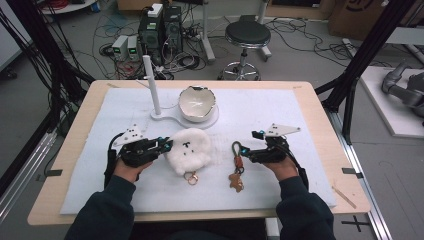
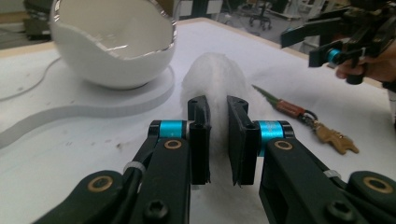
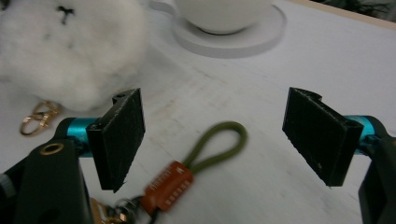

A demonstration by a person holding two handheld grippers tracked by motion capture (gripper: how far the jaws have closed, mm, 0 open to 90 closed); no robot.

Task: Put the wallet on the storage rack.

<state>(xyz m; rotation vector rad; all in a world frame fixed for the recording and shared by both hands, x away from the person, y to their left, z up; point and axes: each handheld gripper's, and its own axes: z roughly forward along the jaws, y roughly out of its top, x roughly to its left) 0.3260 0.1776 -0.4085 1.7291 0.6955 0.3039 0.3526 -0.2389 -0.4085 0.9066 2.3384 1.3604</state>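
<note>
Left gripper view is showing my left fingers [image 2: 218, 137] pinching the fluffy white plush charm [image 2: 215, 79], their black pads pressing into the fur on both sides. High view is placing that plush charm [image 1: 188, 149] near the middle of the bench [image 1: 70, 140], on the white mat [image 1: 280, 107], with its gold ring [image 1: 192, 177] pointing toward me and my left fingers [image 1: 166, 144] holding its left edge. I am seeing its small black face marks and fur in the right gripper view [image 3: 70, 51], with the gold ring [image 3: 37, 119] lying below it. Just to the right of the plush, apart from it, the olive-green strap keychain [image 1: 236, 167] is lying on the mat with a brown tag and a small brown figure at its near end. My right fingers [image 3: 215, 137] are standing wide open with the green loop [image 3: 217, 142] of that strap lying between them, the pads not touching it. Behind the plush, the white eggshell-shaped bowl [image 1: 197, 104] is sitting on a flat white stand [image 1: 165, 116] with an upright post [image 1: 151, 85].
</note>
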